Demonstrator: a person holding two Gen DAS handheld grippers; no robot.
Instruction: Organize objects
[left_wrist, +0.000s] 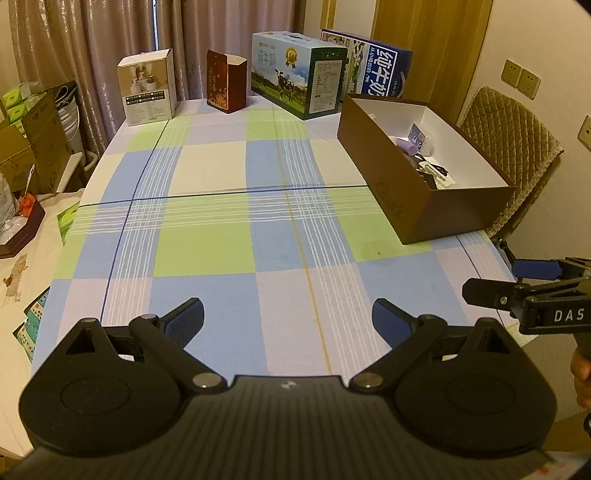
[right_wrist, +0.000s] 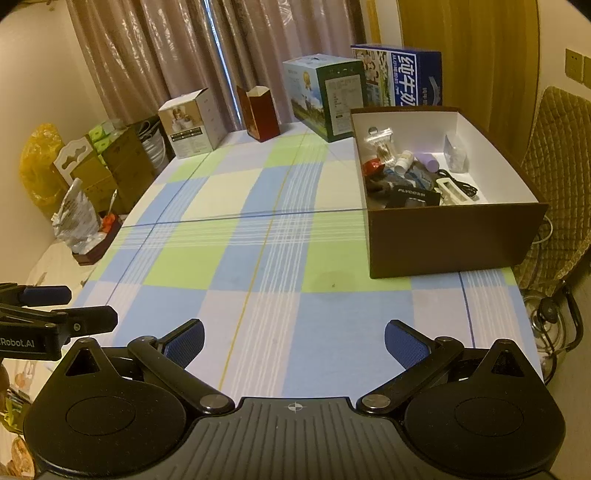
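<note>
Small household objects — a red cap-like piece (right_wrist: 373, 167), a white pill bottle (right_wrist: 403, 161), a lilac tube (right_wrist: 428, 161), a clear plastic packet (right_wrist: 380, 137), a black pouch (right_wrist: 415, 195) and a tangled black cable (right_wrist: 461, 184) — lie heaped inside the open brown cardboard box with a white lining (right_wrist: 454, 236), which sits at the right edge of the blue-and-green checked tablecloth (right_wrist: 258, 258). The left gripper (left_wrist: 288, 321) and right gripper (right_wrist: 294, 341) both hover over bare cloth near the table's front edge, jaws spread wide and holding nothing. All the pieces look light; the bottle and tube are probably rigid and best pinched across their bodies, while the packet and cable seem limp, likely to slip or snag.
</note>
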